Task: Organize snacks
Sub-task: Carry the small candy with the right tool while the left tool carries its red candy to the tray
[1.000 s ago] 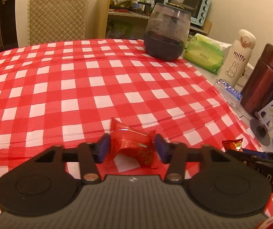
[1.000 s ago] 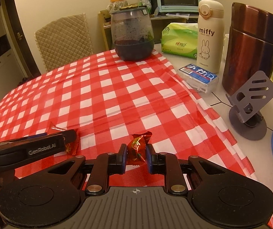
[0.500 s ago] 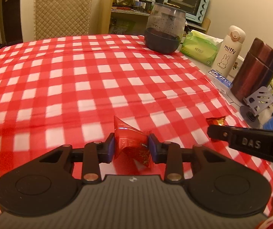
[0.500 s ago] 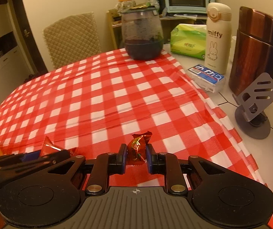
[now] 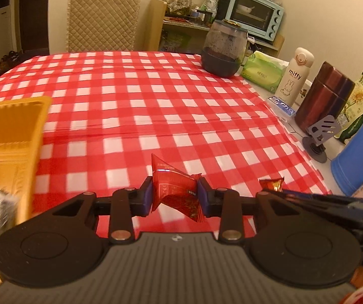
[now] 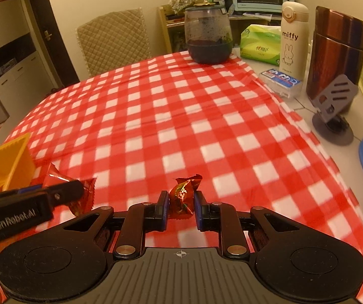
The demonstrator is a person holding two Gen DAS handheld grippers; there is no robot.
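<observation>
- Surface: table under a red-and-white checked cloth (image 5: 156, 106); bare pale tabletop (image 6: 305, 106) shows along the right edge.
- Far right of the table: dark glass jar (image 5: 224, 48), green tissue pack (image 5: 262, 74), white bottle (image 5: 294, 76), brown metal flask (image 5: 323, 96), grey phone stand (image 5: 321, 134), blue container (image 5: 361, 152).
- Room: quilted chair (image 5: 103, 20) at the far side; a shelf with a pale blue toaster oven (image 5: 255, 14) beyond it.
- Near left: orange tray (image 5: 9, 126), cut off by the frame edge; the packets at its near end are blurred and cannot be made out.
- Left gripper (image 5: 175, 197): points down at a slant over the near part of the cloth, clenched on a red snack packet (image 5: 175, 190); its jaws have just been closing onto it. The packet is clear of the cloth.
- Right gripper (image 6: 181, 206): just right of the left one, same downward slant, clamped on a small red-and-gold candy (image 6: 182, 197), lifted off the cloth.
- Hands: hidden behind the grippers; only an orange-toned sliver shows at the frame edge, too little to identify.
</observation>
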